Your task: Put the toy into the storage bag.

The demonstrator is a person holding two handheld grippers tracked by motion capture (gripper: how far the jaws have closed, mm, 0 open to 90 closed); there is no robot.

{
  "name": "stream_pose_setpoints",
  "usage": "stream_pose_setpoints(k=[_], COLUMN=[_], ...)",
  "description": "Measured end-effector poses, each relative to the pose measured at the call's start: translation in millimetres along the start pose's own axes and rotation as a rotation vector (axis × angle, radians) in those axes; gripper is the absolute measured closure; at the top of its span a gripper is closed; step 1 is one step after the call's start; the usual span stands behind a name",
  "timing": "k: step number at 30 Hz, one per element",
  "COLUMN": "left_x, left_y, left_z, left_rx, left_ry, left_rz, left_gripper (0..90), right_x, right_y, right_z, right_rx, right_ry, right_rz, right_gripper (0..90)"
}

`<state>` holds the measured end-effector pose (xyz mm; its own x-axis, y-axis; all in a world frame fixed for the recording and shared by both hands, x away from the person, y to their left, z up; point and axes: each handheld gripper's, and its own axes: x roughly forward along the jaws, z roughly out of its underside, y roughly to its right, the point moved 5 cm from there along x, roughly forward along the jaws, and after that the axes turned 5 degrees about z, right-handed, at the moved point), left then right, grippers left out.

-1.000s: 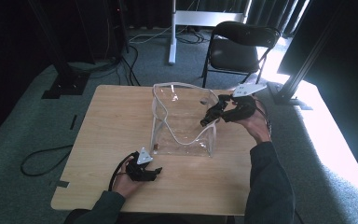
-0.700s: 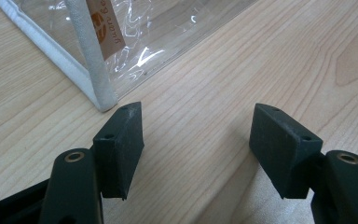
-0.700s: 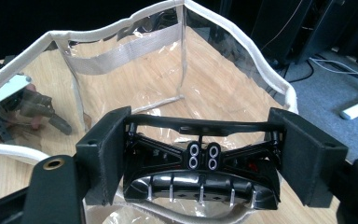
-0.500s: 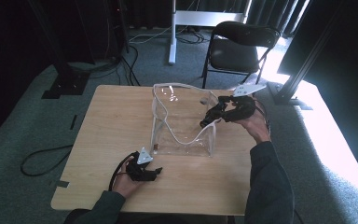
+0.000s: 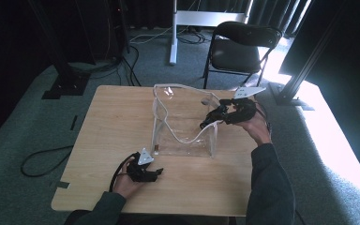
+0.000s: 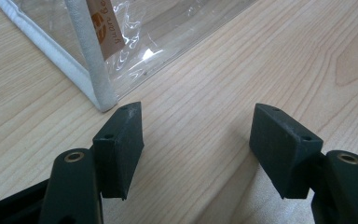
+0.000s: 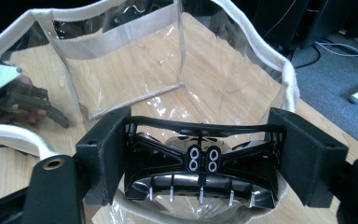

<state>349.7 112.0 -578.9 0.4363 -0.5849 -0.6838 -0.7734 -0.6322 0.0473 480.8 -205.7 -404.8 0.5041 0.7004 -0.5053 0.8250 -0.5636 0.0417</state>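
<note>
A clear plastic bag (image 5: pixel 183 129) with white piping stands open-topped on the middle of the wooden table (image 5: pixel 112 122). My right gripper (image 5: pixel 207 123) hovers at the bag's right rim, shut on a black toothed hair clip (image 7: pixel 200 179) that spans from pad to pad above the bag's mouth (image 7: pixel 121 60). My left gripper (image 5: pixel 155 172) rests on the table by the bag's near left corner (image 6: pixel 100 95), pointing right. Its jaws stand open in the left gripper view (image 6: pixel 198 135) with bare wood between them. The left hand (image 7: pixel 23 100) shows through the bag's far wall.
A black folding chair (image 5: pixel 243 47) stands behind the table's far right corner. A white stand base (image 5: pixel 206 18) and cables (image 5: pixel 42 159) lie on the carpet. Black frame posts (image 5: pixel 304 61) rise to the right.
</note>
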Motion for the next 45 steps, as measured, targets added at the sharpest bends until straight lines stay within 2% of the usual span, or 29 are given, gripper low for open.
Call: stream_pose_setpoints(k=[14, 22, 28, 37, 41, 45], left_x=[-0.1, -0.1, 0.0, 0.0, 0.1, 0.1], left_y=[0.3, 0.4, 0.4, 0.8, 0.8, 0.9], left_z=[0.1, 0.2, 0.2, 0.2, 0.2, 0.2], left_rx=[0.001, 0.001, 0.001, 0.003, 0.002, 0.003], left_ry=[0.0, 0.0, 0.0, -0.004, -0.002, -0.004], left_rz=[0.0, 0.0, 0.0, 0.002, 0.001, 0.002], left_gripper=[34.9, 34.9, 34.9, 33.3, 33.3, 33.1], right_x=[3.5, 3.0, 5.5, -0.9, -9.5, -22.6], right_y=[1.2, 0.8, 0.2, -1.5, -3.4, -7.3], right_z=[1.3, 3.4, 4.8, 1.6, 3.0, 8.6], right_rx=[0.002, -0.003, -0.019, -0.034, -0.02, -0.005], right_ry=[-0.05, -0.052, -0.079, -0.059, -0.031, 0.023], right_rz=[-0.002, 0.007, 0.055, 0.09, 0.133, 0.188], right_gripper=[24.2, 23.9, 22.7, 23.4, 23.0, 23.1])
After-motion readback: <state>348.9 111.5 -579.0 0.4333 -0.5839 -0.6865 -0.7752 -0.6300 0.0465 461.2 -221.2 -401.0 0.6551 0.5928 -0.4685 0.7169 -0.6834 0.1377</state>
